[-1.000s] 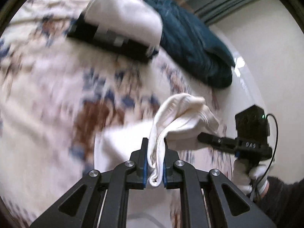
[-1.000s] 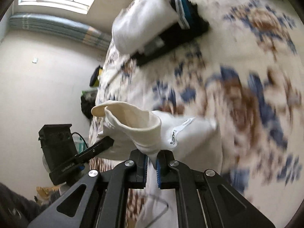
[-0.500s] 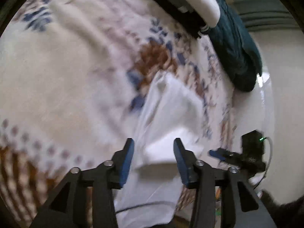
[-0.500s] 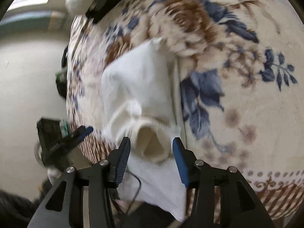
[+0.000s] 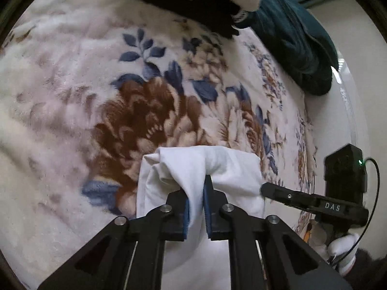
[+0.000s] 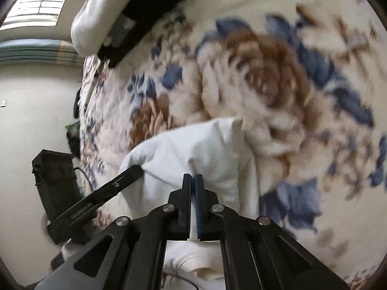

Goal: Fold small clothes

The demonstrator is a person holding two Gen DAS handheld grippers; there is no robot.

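white garment (image 5: 225,169) on floral blanket (image 5: 72,96); left tool (image 5: 196,193) closing on it, right tool (image 6: 193,186) pinching it.

Floral plush blanket (image 5: 72,96), white garment (image 5: 229,169) bunched on it, dark teal cloth (image 5: 290,36), white-and-black folded stack (image 6: 116,21)

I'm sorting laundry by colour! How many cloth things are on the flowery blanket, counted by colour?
White: 2, the small garment held in both hand-held grippers, and the folded white cloth far back.
Dark teal: 1, the bundle.
Black: 1, the folded piece.
Total: 4
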